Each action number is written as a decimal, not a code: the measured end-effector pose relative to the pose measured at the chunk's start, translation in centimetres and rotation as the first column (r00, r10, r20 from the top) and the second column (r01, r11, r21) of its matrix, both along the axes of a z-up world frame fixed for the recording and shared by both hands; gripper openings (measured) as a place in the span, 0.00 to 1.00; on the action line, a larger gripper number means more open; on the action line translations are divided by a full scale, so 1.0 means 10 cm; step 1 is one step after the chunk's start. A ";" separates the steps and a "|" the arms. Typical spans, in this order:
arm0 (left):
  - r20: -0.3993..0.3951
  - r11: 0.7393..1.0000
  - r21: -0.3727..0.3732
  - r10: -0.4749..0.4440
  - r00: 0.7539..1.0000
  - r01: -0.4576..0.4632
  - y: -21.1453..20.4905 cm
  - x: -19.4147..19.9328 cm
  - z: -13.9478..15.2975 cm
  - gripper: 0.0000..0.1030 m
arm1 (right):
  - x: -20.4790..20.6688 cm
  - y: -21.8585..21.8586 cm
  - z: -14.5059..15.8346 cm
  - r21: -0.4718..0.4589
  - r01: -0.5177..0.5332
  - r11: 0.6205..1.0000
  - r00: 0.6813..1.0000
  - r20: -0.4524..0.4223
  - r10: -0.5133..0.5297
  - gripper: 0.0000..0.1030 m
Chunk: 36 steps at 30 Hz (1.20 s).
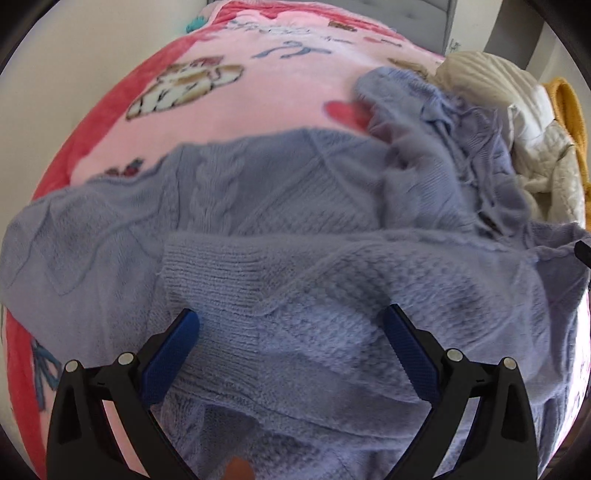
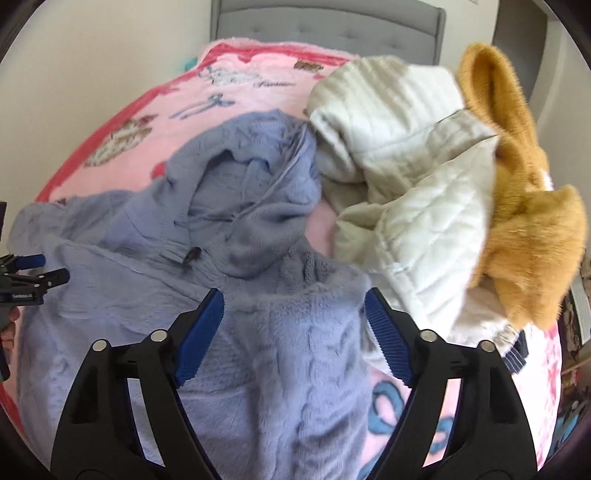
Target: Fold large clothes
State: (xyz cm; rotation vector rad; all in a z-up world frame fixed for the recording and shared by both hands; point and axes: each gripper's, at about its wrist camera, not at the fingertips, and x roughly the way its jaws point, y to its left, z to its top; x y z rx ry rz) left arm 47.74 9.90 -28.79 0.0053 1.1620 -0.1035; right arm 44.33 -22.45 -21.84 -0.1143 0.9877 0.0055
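Both grippers, left (image 1: pixel 291 321) and right (image 2: pixel 293 299), hang jaws apart over the sweater (image 2: pixel 147 236); pinch near edges evenly.

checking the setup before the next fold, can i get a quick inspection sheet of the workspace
surface: pink blanket with red border and cartoon prints, covering a bed
job's things: lavender knit hoodie spread on the blanket, rumpled, hood up top
clutter: white quilted jacket and mustard fleece heaped beside the hoodie
grippers: left gripper open above the hoodie; right gripper open over the hoodie's edge, nothing clamped
cables: nothing seen
surroundings: grey padded headboard, pale wall
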 end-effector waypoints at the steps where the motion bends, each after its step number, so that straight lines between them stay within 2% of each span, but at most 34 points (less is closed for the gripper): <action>1: 0.003 1.000 0.009 0.000 1.000 0.000 0.00 -0.02 -0.03 0.96 | 0.05 0.02 -0.07 -0.009 -0.003 1.000 1.000 -0.016 0.003 0.41; 3: 0.013 1.000 0.031 -0.004 1.000 0.004 -0.03 -0.03 -0.08 0.96 | 0.10 0.00 -0.22 0.008 -0.002 1.000 0.997 -0.079 0.003 0.33; 5: 0.014 0.998 0.063 -0.009 1.000 0.008 -0.07 -0.03 -0.13 0.96 | 0.10 0.02 -0.30 -0.006 -0.005 1.000 0.995 -0.100 0.005 0.25; 7: 0.015 0.998 0.069 0.002 1.000 -0.003 -0.07 -0.04 -0.14 0.96 | 0.08 -0.03 -0.26 -0.026 0.012 1.000 0.997 -0.077 -0.014 0.22; 10: 0.028 0.999 0.044 0.026 0.999 -0.027 -0.04 -0.04 -0.07 0.96 | 0.01 -0.14 0.08 -0.071 0.056 0.996 0.998 0.026 -0.055 0.22; 12: 0.043 0.999 0.022 0.038 0.998 -0.039 -0.02 -0.05 -0.04 0.96 | 0.02 -0.25 0.17 -0.117 0.079 0.990 0.996 0.045 -0.074 0.22; 14: 0.044 0.999 0.021 0.033 0.998 -0.034 -0.06 -0.07 -0.06 0.96 | 0.06 -0.38 0.09 -0.147 0.105 0.984 0.994 0.037 -0.100 0.22; 15: 0.041 0.999 0.031 0.025 0.999 -0.026 -0.10 -0.06 -0.08 0.96 | 0.10 -0.47 -0.05 -0.159 0.106 0.982 0.994 0.003 -0.106 0.22; 18: 0.043 0.996 0.085 0.011 0.999 -0.014 -0.20 -0.03 -0.14 0.96 | 0.14 -0.56 -0.36 -0.183 0.109 0.977 0.994 -0.011 -0.113 0.25; 21: 0.042 0.996 0.091 0.020 0.999 -0.024 -0.21 -0.01 -0.20 0.96 | 0.19 -0.56 -0.53 -0.214 0.116 0.970 0.993 0.002 -0.118 0.34; 24: 0.049 0.993 0.115 0.009 0.999 -0.015 -0.24 0.00 -0.22 0.96 | 0.17 -0.57 -0.45 -0.130 0.149 0.980 0.989 0.021 -0.148 0.46; 25: 0.052 0.994 0.109 0.012 0.999 -0.017 -0.23 0.00 -0.19 0.96 | 0.14 -0.56 -0.39 -0.097 0.153 0.983 0.988 0.033 -0.150 0.53; 30: 0.121 0.997 0.063 0.036 0.992 -0.044 -0.11 -0.15 0.06 0.96 | -0.12 -0.40 0.11 0.033 0.095 0.995 0.986 0.138 -0.098 0.65; 32: 0.161 0.996 0.073 0.042 0.986 -0.055 -0.07 -0.22 0.21 0.96 | -0.25 -0.30 0.34 0.071 0.055 0.996 0.978 0.198 -0.068 0.72; 34: 0.203 0.995 0.074 0.054 0.978 -0.071 -0.03 -0.26 0.41 0.96 | -0.31 -0.19 0.56 0.094 0.008 0.996 0.967 0.254 -0.032 0.74; 36: 0.242 0.998 0.024 0.055 0.969 -0.062 0.01 -0.23 0.63 0.96 | -0.20 -0.12 0.72 0.119 -0.013 0.993 0.960 0.280 -0.021 0.80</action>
